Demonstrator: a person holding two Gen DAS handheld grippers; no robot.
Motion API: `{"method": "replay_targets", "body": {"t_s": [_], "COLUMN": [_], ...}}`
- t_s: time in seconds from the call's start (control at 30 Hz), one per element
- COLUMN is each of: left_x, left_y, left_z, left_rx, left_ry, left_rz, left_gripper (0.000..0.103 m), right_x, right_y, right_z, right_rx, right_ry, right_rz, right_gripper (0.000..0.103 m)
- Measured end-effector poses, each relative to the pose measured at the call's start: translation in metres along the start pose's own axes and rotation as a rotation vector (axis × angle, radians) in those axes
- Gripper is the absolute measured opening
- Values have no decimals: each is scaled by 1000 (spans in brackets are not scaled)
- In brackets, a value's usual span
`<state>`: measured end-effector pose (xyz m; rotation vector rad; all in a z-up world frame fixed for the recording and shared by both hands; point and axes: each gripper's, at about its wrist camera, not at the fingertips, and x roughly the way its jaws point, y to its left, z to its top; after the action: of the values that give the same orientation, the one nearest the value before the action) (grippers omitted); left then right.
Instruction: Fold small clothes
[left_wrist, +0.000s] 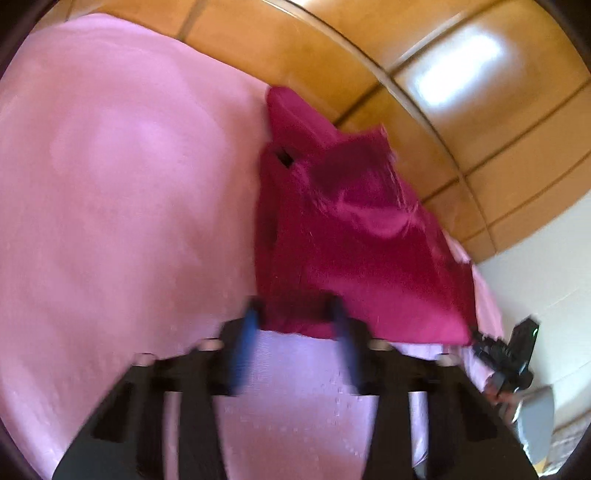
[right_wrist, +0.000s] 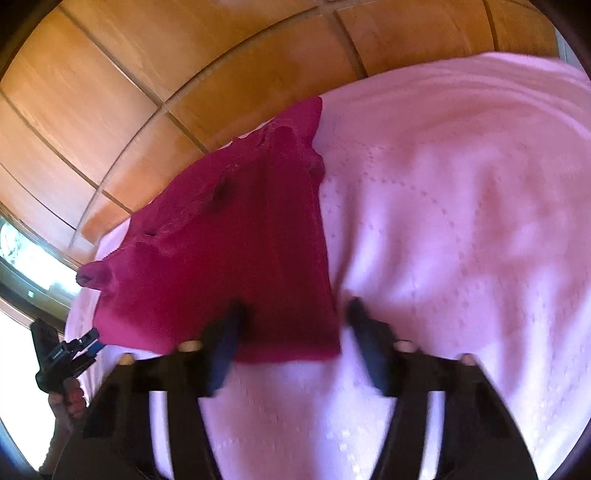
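Observation:
A magenta garment (left_wrist: 351, 240) lies spread on a pink bedcover (left_wrist: 110, 184), its far end near the bed's edge. My left gripper (left_wrist: 294, 314) is at the garment's near corner, its blue-padded fingers apart with the hem between them, so it is open. In the right wrist view the same garment (right_wrist: 229, 240) lies to the left, and my right gripper (right_wrist: 297, 310) straddles its other near corner. Its left finger is over the cloth and its right finger stands on the bedcover (right_wrist: 461, 203) clear of the cloth edge. Both views are blurred.
Wooden wardrobe doors (left_wrist: 443, 92) rise just behind the bed. The other hand-held gripper (left_wrist: 506, 354) shows at the right edge of the left view, and its counterpart (right_wrist: 62, 358) at the left edge of the right view. A bright window (right_wrist: 22, 251) is at the far left.

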<state>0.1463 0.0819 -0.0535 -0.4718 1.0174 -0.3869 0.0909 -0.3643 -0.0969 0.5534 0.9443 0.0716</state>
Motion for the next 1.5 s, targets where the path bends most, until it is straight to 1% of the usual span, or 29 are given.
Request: {"method": "replay_targets", "body": {"t_s": [0.03,0.1,0.23,0.37,0.5,0.67,0.7,0.77,0.8,0.83,0.87,0.9,0.93,0.97,1.03,1.1,1.17,1.2,1.27,1.3,1.33,1.37,1.5], "left_x": [1,-3,-24,-42,-65,-86,-87,-87,-88,-88,-88,-89,-92,-91,-82,-69,-59,-55,-49,-46,-44,-46,-69], "left_y": [-4,-6,-4,-8,-11,-10,-10,-13,-13,-14,-14,-15,-13,-15,-20,-27,-29,-29,-30,-32,-34,-37,-42], "left_z": [0,-1,-13,-29,-60,-104,-108,-107,-102,-96,-89,-79,-74,-66,-49,-34,-25,-22,-15,-13,-13,-13,-18], "left_rx": [15,16,23,29,17,9,10,25,26,25,23,22,31,43,67,97,108,109,104,108,116,130,162], "left_ry": [-2,-15,-31,-25,-2,58,66,71,60,53,38,11,-7,-21,-36,-41,-41,-42,-50,-53,-61,-72,-127], "left_rz": [11,5,-17,-31,-44,-27,-22,1,17,16,14,28,37,40,57,67,76,69,51,42,48,59,48], "left_gripper": [17,15,13,13,13,13,14,18,22,27,29,34,35,35,35,35,35,35,34,24,8,7,6], "right_x": [1,-7,-23,-43,-59,-74,-75,-76,-77,-77,-79,-78,-77,-76,-70,-60,-48,-41,-27,-22,-21,-22,-47], "right_y": [2,5,14,12,8,1,1,4,5,6,7,8,12,15,19,23,25,27,29,29,30,32,39], "right_z": [3,3,-2,-18,-42,-76,-78,-79,-75,-70,-61,-55,-47,-42,-29,-15,-6,-2,2,2,1,0,-7], "right_rx": [-3,-6,-36,-39,-66,-90,-93,-114,-116,-116,-113,-114,-124,-132,-147,-170,-187,-194,-213,-222,-229,-245,-295], "right_ry": [-1,-7,-26,-16,35,125,132,135,124,110,73,53,29,12,-17,-32,-29,-23,-5,6,13,13,-20], "right_rz": [0,6,18,28,16,-3,-4,-8,-10,-11,-13,-17,-29,-42,-58,-73,-79,-78,-96,-105,-107,-118,-110], "right_gripper": [20,15,13,13,13,13,13,14,21,25,29,40,43,44,50,50,50,49,46,36,16,9,7]}}
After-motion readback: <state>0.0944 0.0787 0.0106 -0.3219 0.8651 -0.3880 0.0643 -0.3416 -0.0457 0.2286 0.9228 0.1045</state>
